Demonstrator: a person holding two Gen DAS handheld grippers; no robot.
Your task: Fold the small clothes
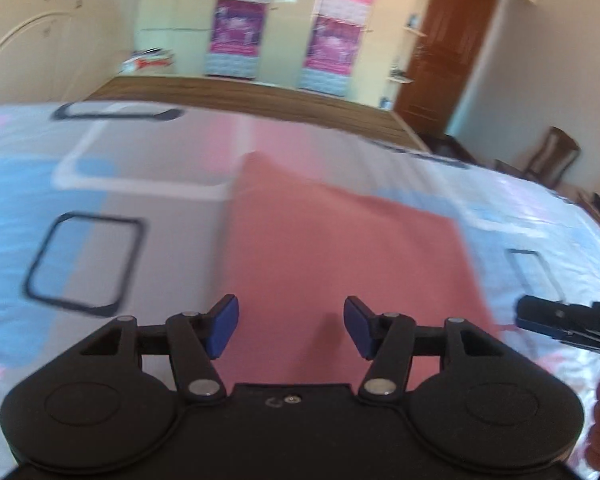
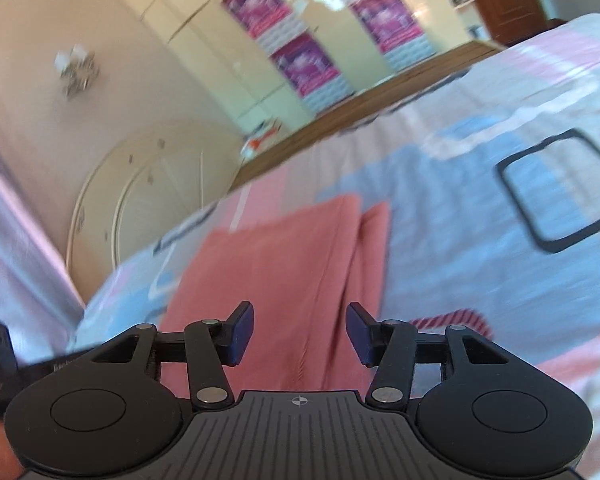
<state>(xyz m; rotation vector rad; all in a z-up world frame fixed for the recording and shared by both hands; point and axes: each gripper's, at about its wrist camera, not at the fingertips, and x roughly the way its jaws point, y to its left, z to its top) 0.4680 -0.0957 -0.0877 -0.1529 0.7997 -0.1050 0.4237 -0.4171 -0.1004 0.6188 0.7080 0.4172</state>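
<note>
A salmon-pink cloth (image 1: 340,248) lies flat on the patterned bed sheet (image 1: 100,184), folded into a rectangle. My left gripper (image 1: 291,328) is open and empty, hovering over the cloth's near edge. In the right wrist view the same cloth (image 2: 284,248) shows a folded layer with a narrower strip at its right. My right gripper (image 2: 300,334) is open and empty above the cloth's near end. The right gripper also shows in the left wrist view (image 1: 556,322) at the cloth's right side. Both views are blurred.
The sheet (image 2: 460,208) has pink, blue and white blocks with dark square outlines. A small red-striped piece (image 2: 452,318) lies beside the cloth. A wooden bed frame (image 1: 260,92), wardrobes (image 1: 284,20), a brown door (image 1: 444,48) and a chair (image 1: 548,156) stand beyond.
</note>
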